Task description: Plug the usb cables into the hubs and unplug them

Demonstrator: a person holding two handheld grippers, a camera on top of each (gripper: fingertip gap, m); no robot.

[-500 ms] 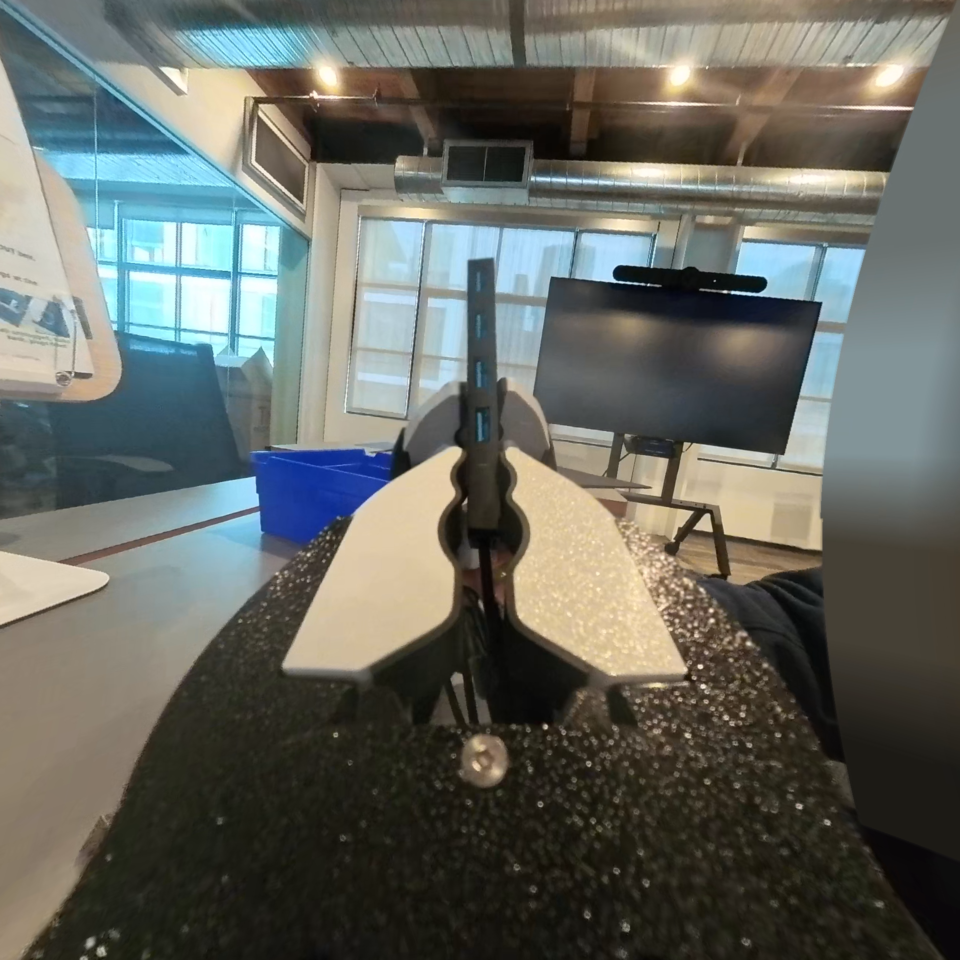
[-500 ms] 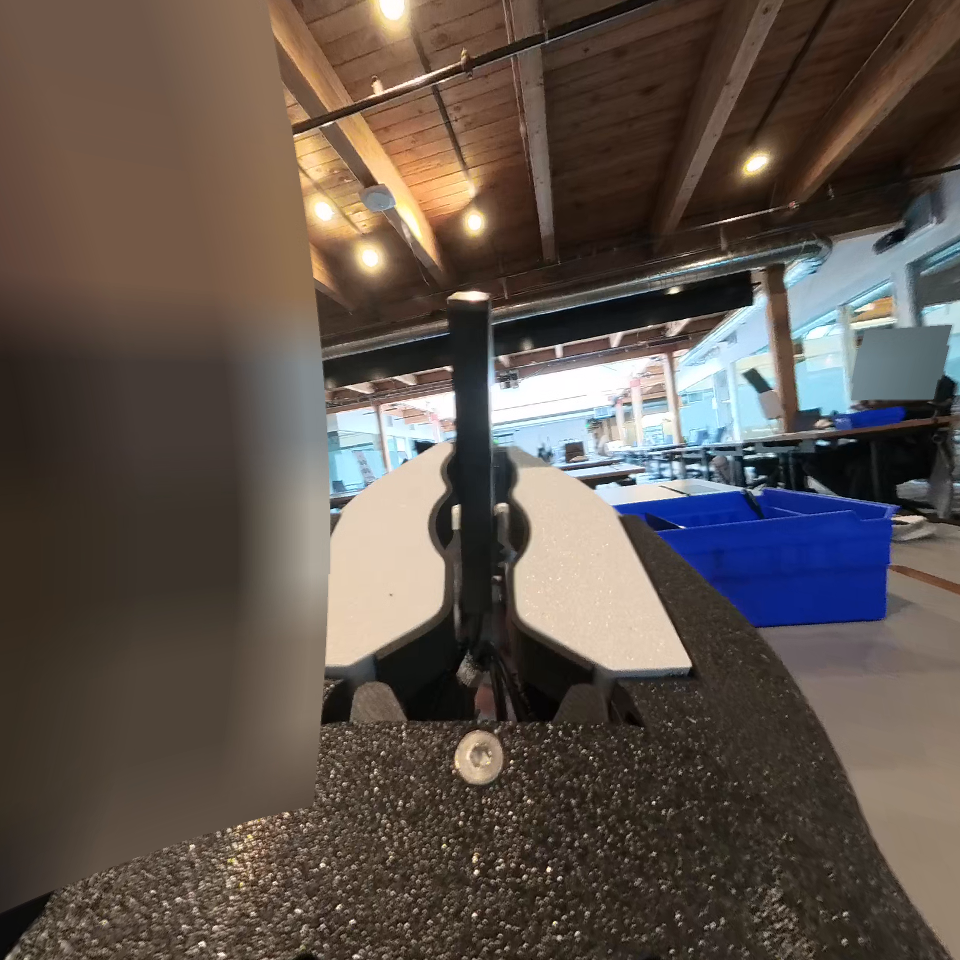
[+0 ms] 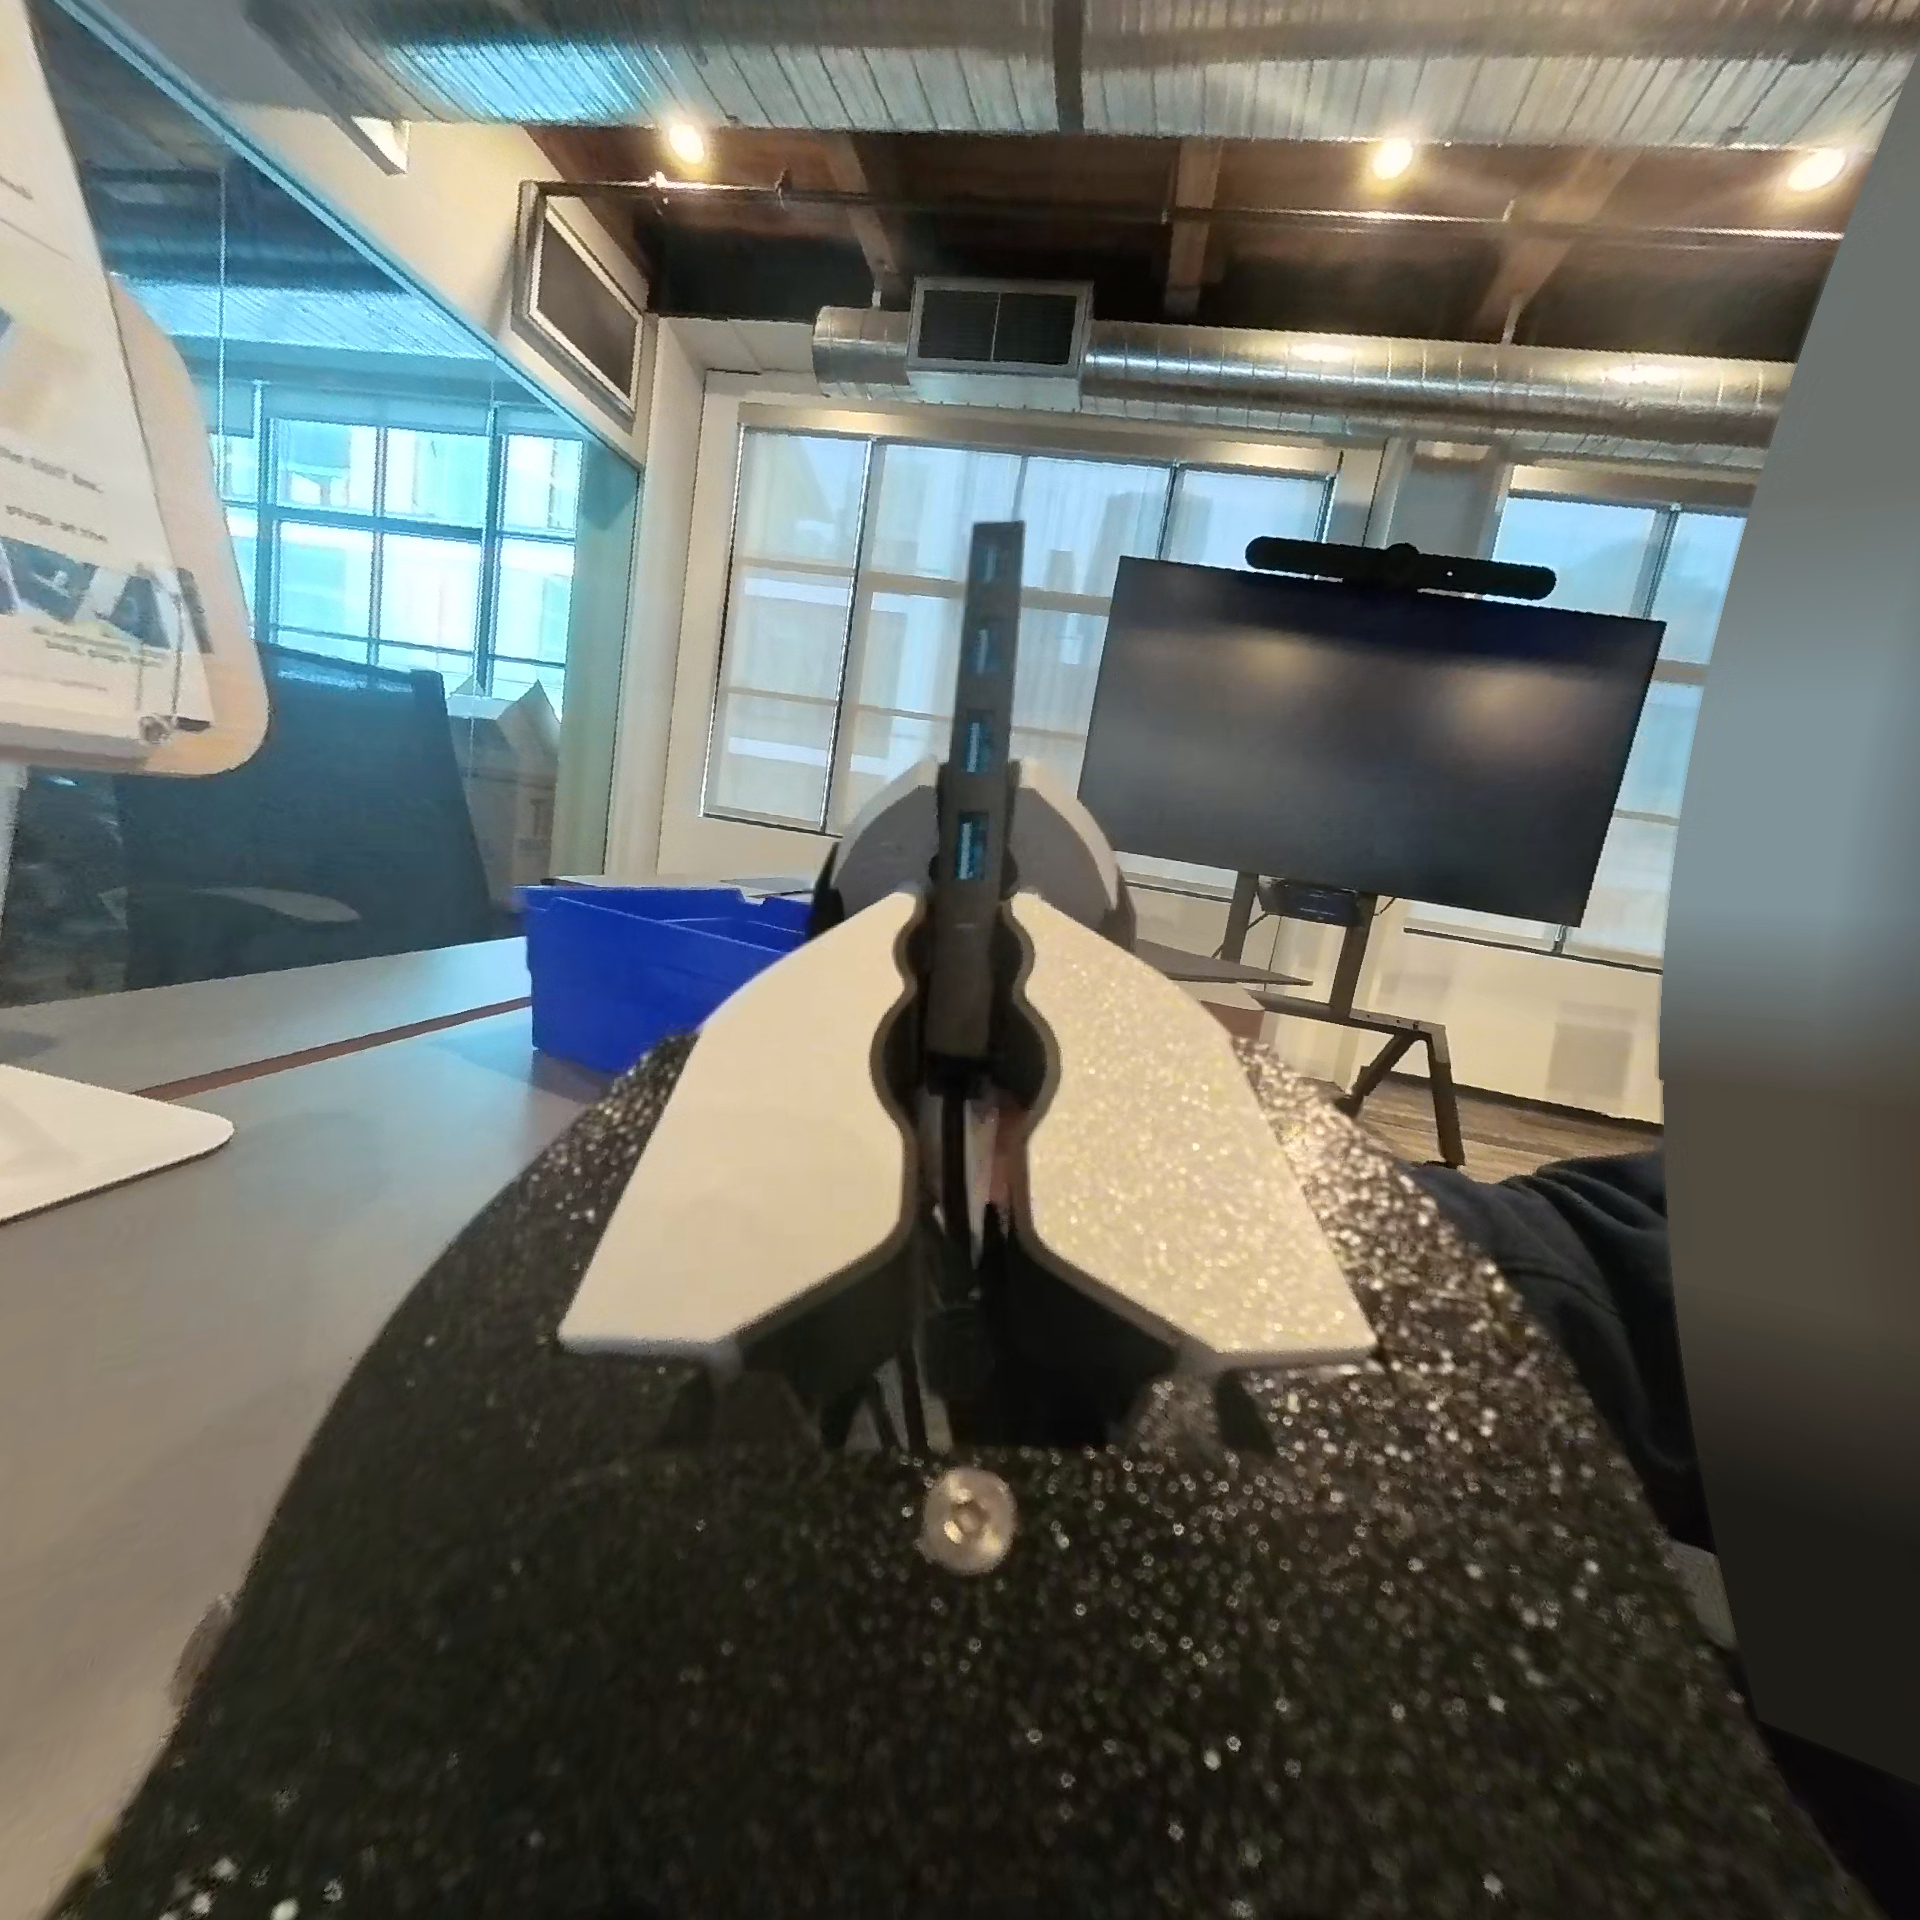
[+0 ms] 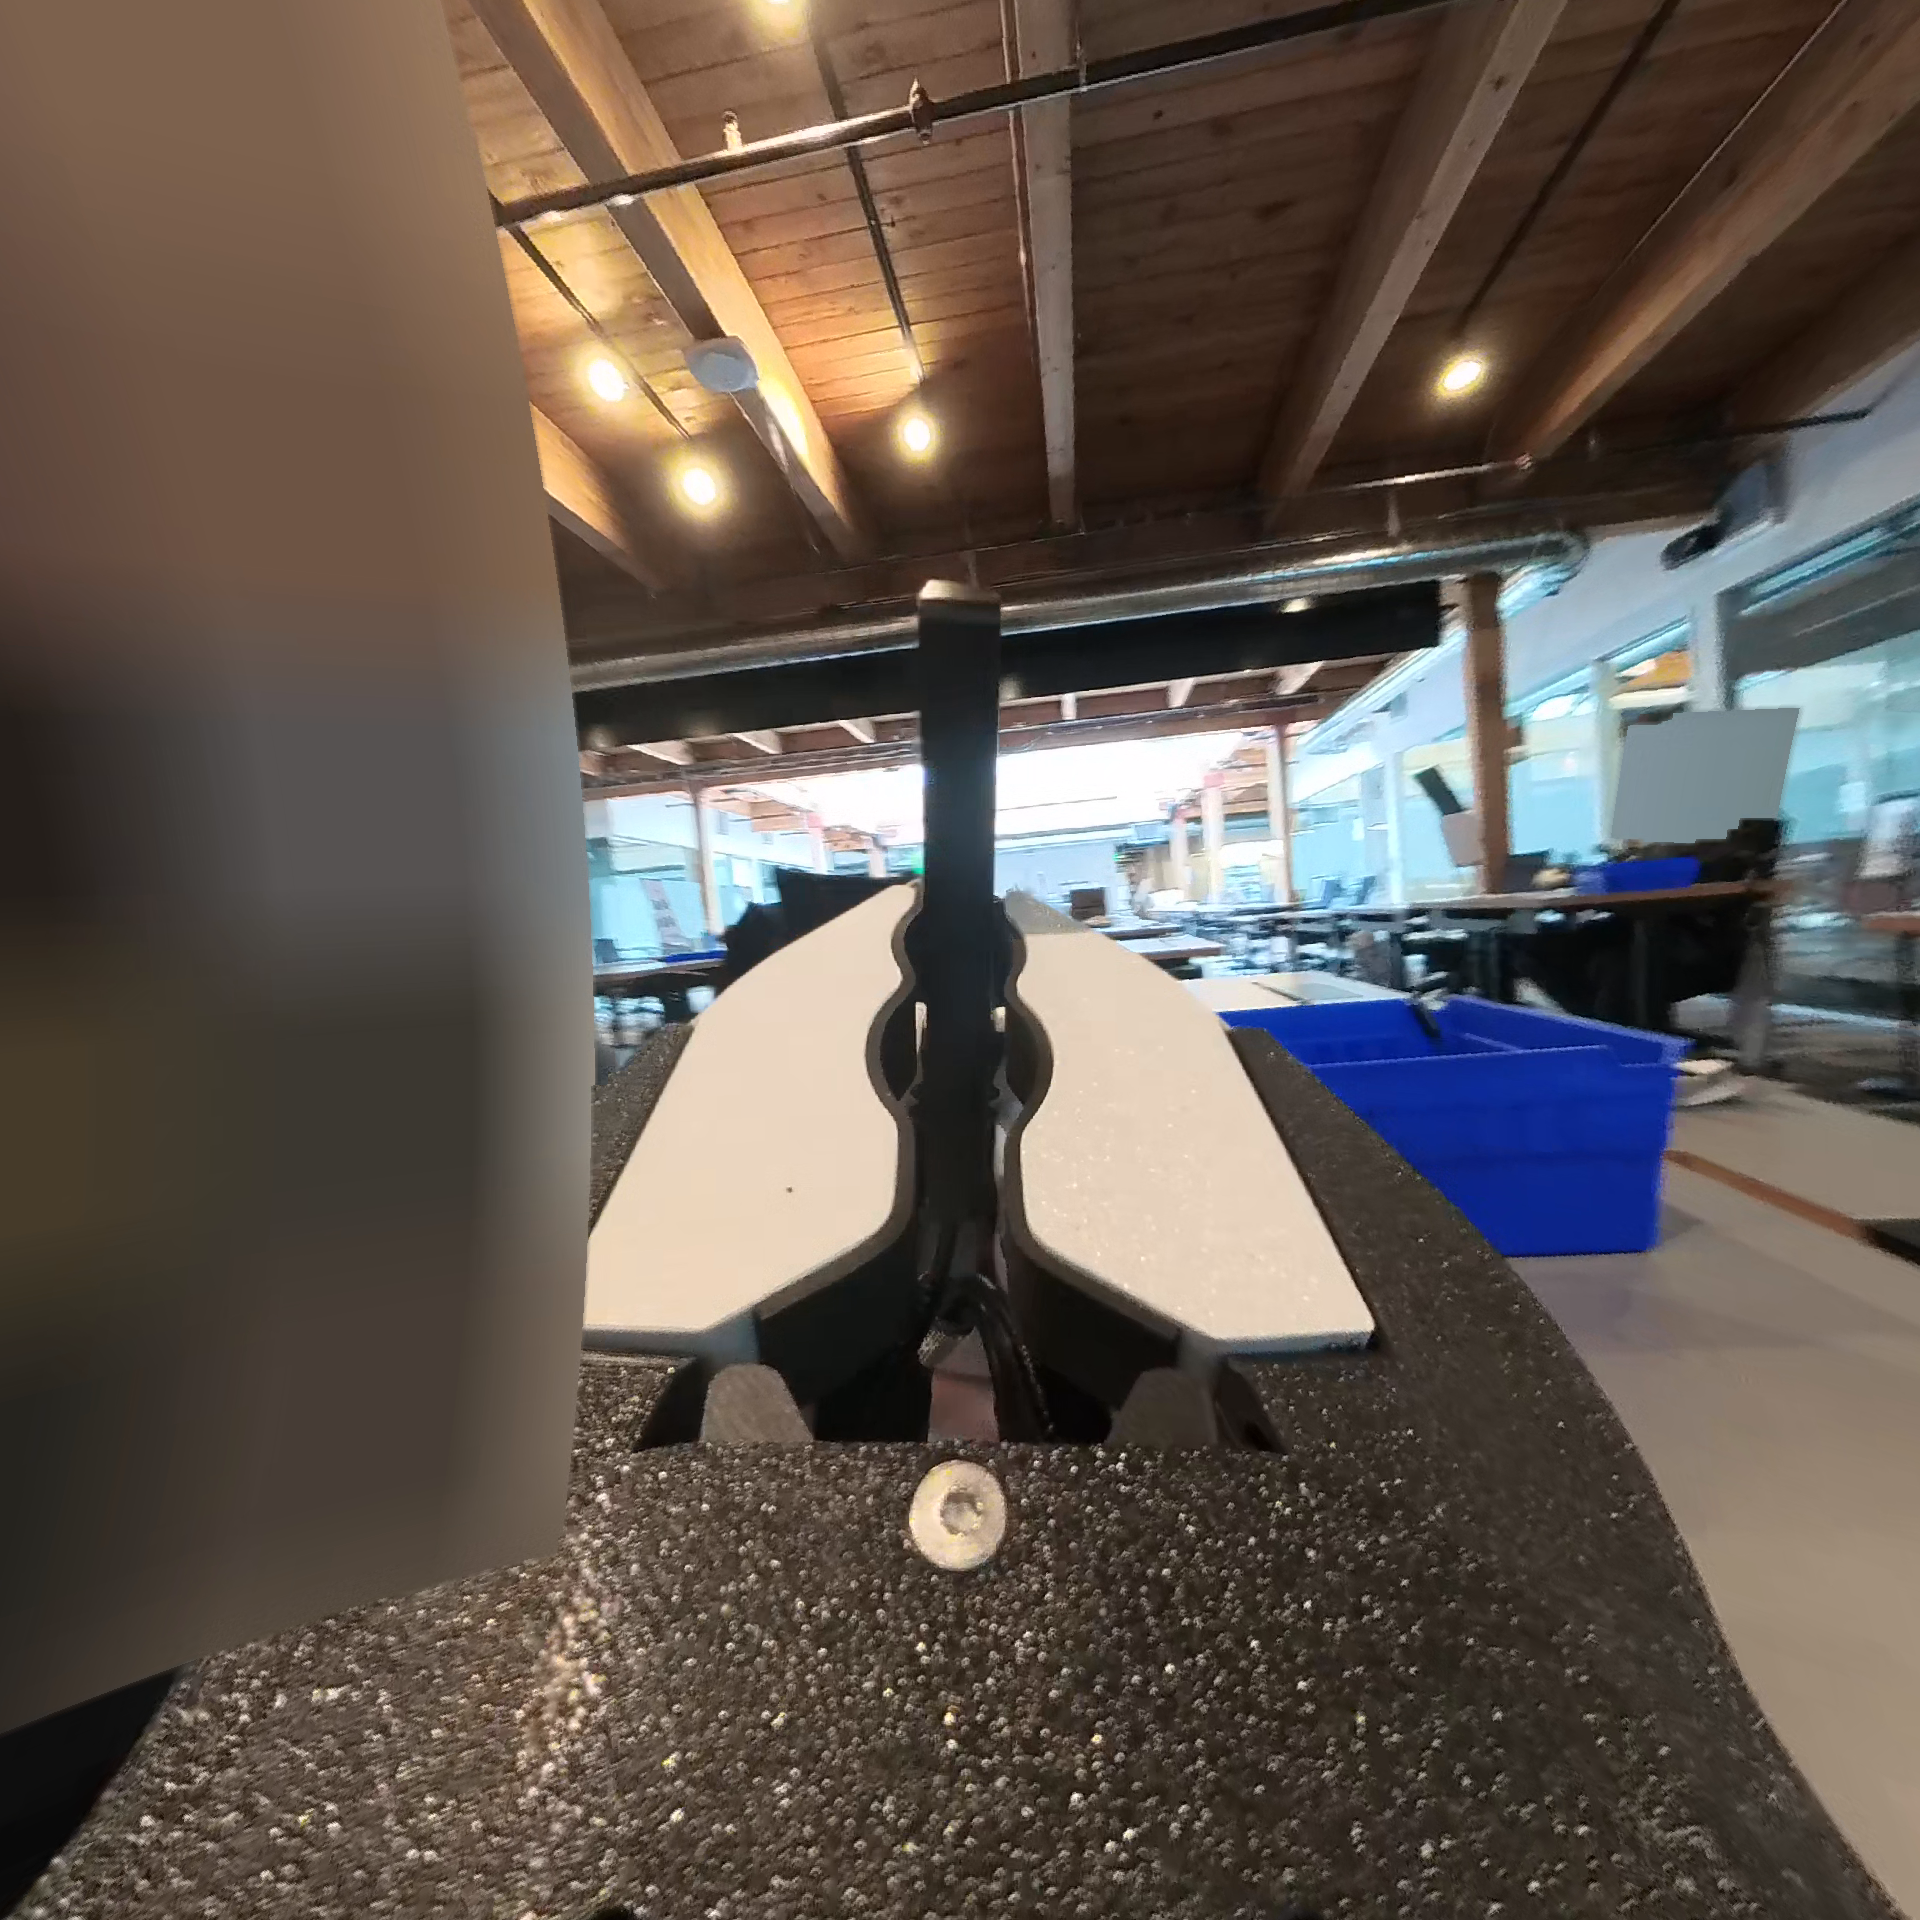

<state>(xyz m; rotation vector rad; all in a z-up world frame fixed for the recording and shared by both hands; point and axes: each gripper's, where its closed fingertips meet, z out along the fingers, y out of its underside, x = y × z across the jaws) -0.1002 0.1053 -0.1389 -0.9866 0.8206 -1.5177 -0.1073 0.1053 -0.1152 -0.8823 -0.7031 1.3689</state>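
Observation:
In the left wrist view my left gripper point(image 3: 966, 914) is shut on a slim black USB hub point(image 3: 982, 727). The hub stands upright beyond the fingertips and shows several blue ports along its edge. Its black cable runs back between the fingers. In the right wrist view my right gripper point(image 4: 961, 914) is shut on a second slim black hub point(image 4: 958, 769), also upright, seen edge-on with no ports showing. A thin black cable point(image 4: 997, 1340) trails back between the fingers. Both grippers are held up above the table. No loose USB plug shows.
A blue plastic bin stands on the grey table in both views point(image 3: 644, 966) point(image 4: 1507, 1122). A white pad point(image 3: 94, 1143) lies at the left. A dark screen on a stand point(image 3: 1361, 748) is behind. A dark sleeve point(image 3: 1538, 1268) shows at the right.
Both grippers have shifted slightly, with the background drifting a little in each view. Each still grips its hub the same way.

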